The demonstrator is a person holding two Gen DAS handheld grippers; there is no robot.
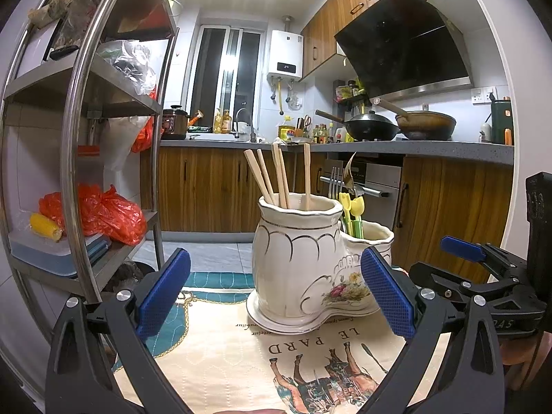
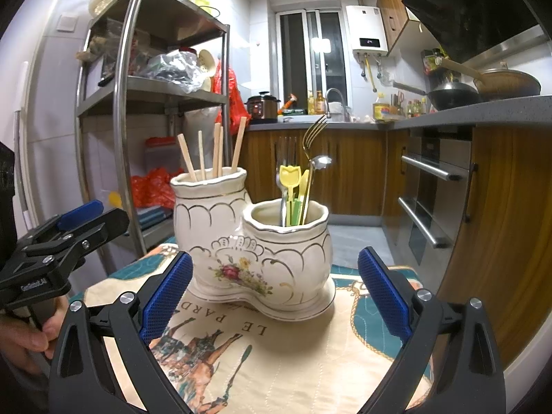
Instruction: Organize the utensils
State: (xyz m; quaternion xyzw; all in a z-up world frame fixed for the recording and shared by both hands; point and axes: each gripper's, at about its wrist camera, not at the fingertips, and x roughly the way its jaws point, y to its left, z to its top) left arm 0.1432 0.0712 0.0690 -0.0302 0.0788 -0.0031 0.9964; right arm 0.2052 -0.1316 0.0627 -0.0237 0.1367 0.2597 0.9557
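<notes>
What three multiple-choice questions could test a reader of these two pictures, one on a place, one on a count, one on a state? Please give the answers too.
1. Where do the yellow and green plastic utensils stand?
A. In the taller cup
B. In the shorter cup
C. On the cloth

2. How many wooden chopsticks stand in the holder?
A. Two
B. Five
C. Eight

3. What is the state of the right gripper?
A. Open, empty
B. Shut on a fork
C. Shut on a chopstick

Answers: 1 B, they rise from the lower cup beside the forks. 2 B, five sticks show in the taller cup. 3 A, its blue pads stand apart with nothing between.

"LE PARD" on tablecloth [image 2: 241, 352]
</notes>
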